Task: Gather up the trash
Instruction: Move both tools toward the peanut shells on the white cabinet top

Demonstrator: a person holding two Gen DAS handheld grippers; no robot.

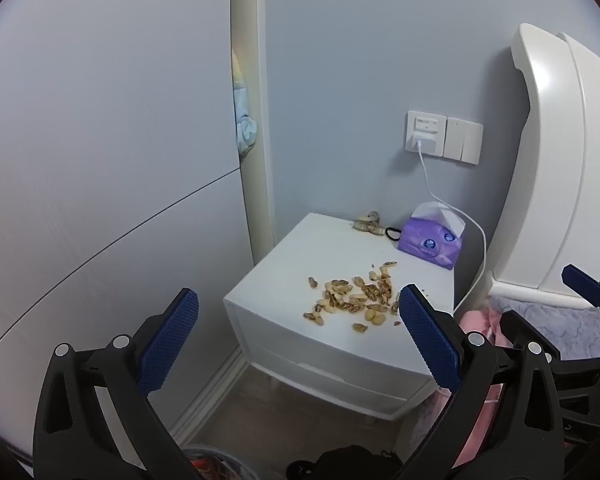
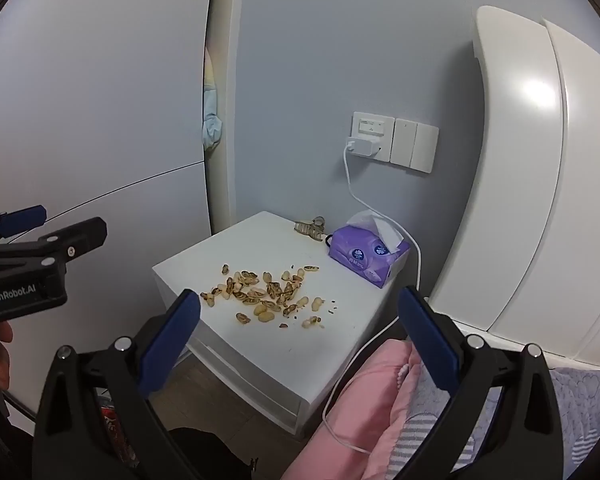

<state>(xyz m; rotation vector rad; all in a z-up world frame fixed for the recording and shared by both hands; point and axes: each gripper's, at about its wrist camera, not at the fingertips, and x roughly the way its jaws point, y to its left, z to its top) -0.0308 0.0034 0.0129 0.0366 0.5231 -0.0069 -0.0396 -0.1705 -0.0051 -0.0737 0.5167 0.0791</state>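
Note:
A scatter of peanut shells (image 1: pixel 356 296) lies on the top of a white bedside cabinet (image 1: pixel 300 272); it also shows in the right wrist view (image 2: pixel 268 292) on the cabinet (image 2: pixel 204 260). My left gripper (image 1: pixel 298 300) is open and empty, held above and in front of the cabinet. My right gripper (image 2: pixel 300 304) is open and empty, also short of the shells. The left gripper shows at the left edge of the right wrist view (image 2: pixel 40 228). The right gripper shows at the right edge of the left wrist view (image 1: pixel 588 284).
A purple tissue pack (image 2: pixel 364 256) and a hair clip (image 2: pixel 310 228) sit at the cabinet's back. A white charger cable (image 2: pixel 418 264) hangs from the wall socket. Pink bedding (image 2: pixel 380 400) and a white headboard (image 2: pixel 520 160) are right. A bin with trash (image 1: pixel 216 464) stands below left.

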